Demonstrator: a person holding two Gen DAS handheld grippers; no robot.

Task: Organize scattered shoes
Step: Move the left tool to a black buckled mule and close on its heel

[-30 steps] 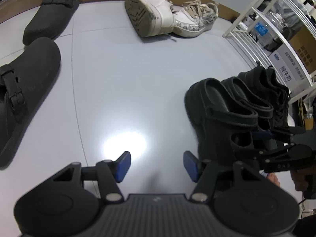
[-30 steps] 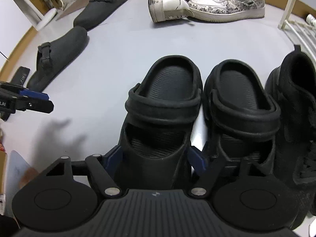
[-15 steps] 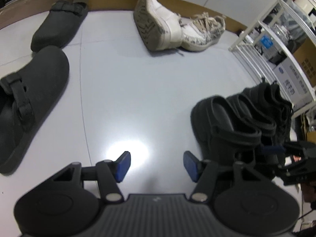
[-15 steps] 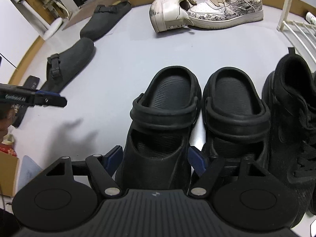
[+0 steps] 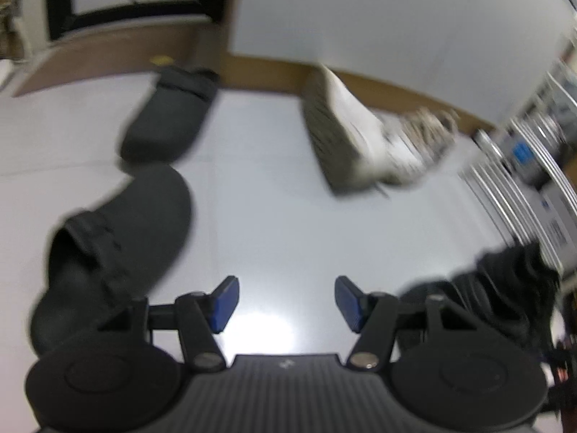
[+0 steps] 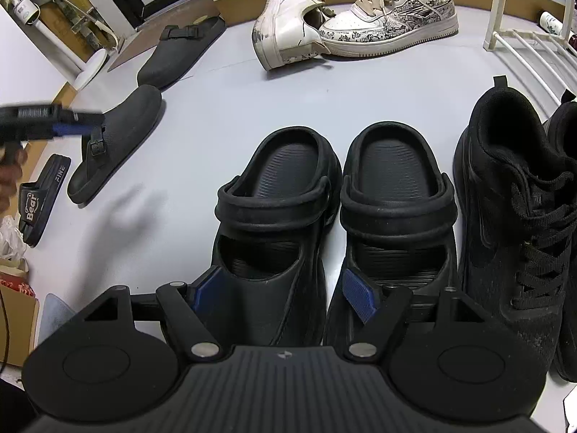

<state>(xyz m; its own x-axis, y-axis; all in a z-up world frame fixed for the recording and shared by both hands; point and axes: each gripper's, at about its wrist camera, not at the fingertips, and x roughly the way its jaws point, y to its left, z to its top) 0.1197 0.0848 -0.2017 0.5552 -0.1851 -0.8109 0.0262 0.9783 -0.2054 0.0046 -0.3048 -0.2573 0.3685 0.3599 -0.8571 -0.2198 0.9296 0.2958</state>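
The right claw (image 6: 283, 294) sits around a black clog (image 6: 277, 223), pads beside it, grip unclear. The left claw (image 5: 286, 303) is wide and empty; a grey slipper (image 5: 119, 238) lies at nine o'clock.

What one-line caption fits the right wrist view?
Right tongs straddle the left black clog of a lined-up pair; white sneakers lie scattered beyond.

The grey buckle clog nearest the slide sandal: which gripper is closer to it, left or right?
Left. The left gripper hovers right by the grey buckle clog; the right gripper is farther away, straddling a black clog.
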